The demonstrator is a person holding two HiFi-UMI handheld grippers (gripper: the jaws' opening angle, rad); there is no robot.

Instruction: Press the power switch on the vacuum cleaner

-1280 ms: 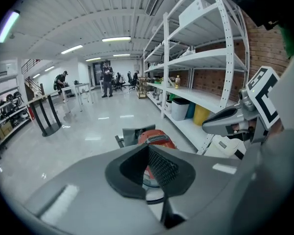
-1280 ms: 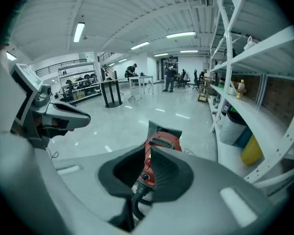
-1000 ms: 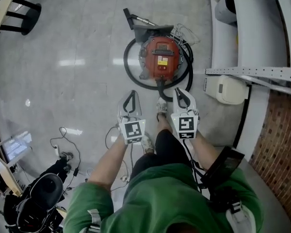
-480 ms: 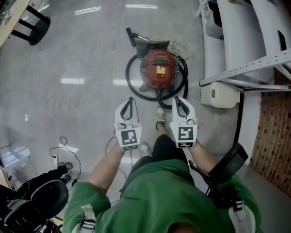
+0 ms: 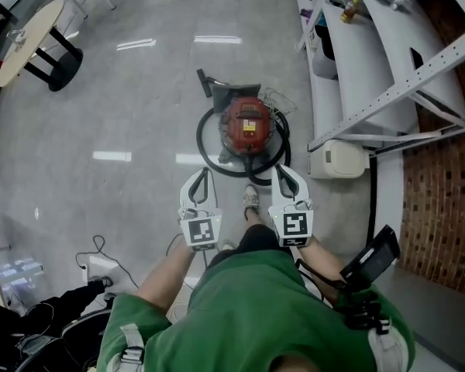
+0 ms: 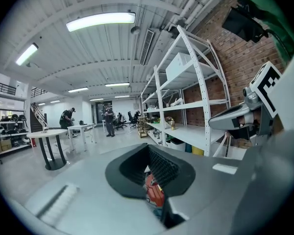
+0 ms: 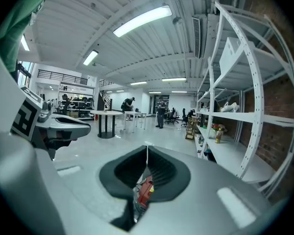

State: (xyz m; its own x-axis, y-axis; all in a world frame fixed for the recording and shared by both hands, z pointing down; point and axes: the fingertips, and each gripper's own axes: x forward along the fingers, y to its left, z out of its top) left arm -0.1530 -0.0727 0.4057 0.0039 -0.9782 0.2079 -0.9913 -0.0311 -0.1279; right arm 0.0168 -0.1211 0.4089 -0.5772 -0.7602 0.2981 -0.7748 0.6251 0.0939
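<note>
The red vacuum cleaner [image 5: 246, 125] stands on the grey floor, ringed by its black hose [image 5: 207, 149], with a yellow label on top. Its power switch is too small to make out. My left gripper [image 5: 203, 173] and right gripper [image 5: 280, 170] are held side by side just short of the hose, both shut and holding nothing. In the left gripper view a sliver of the vacuum cleaner [image 6: 154, 193] shows through the gap below the shut gripper tips [image 6: 148, 147]. The right gripper view shows the same past its tips [image 7: 147, 149], with the vacuum cleaner [image 7: 146, 190] below.
White shelving [image 5: 372, 60] runs along the right, with a white box unit [image 5: 337, 160] at its foot and a brick wall [image 5: 438, 192] behind. A round table [image 5: 31, 29] stands far left. Cables [image 5: 101, 258] and a dark chair [image 5: 31, 332] lie lower left. My shoe [image 5: 250, 200] is near the hose.
The view has drawn back, so the vacuum cleaner looks smaller and farther. Both grippers stay shut, side by side, and sit a little lower in the picture.
</note>
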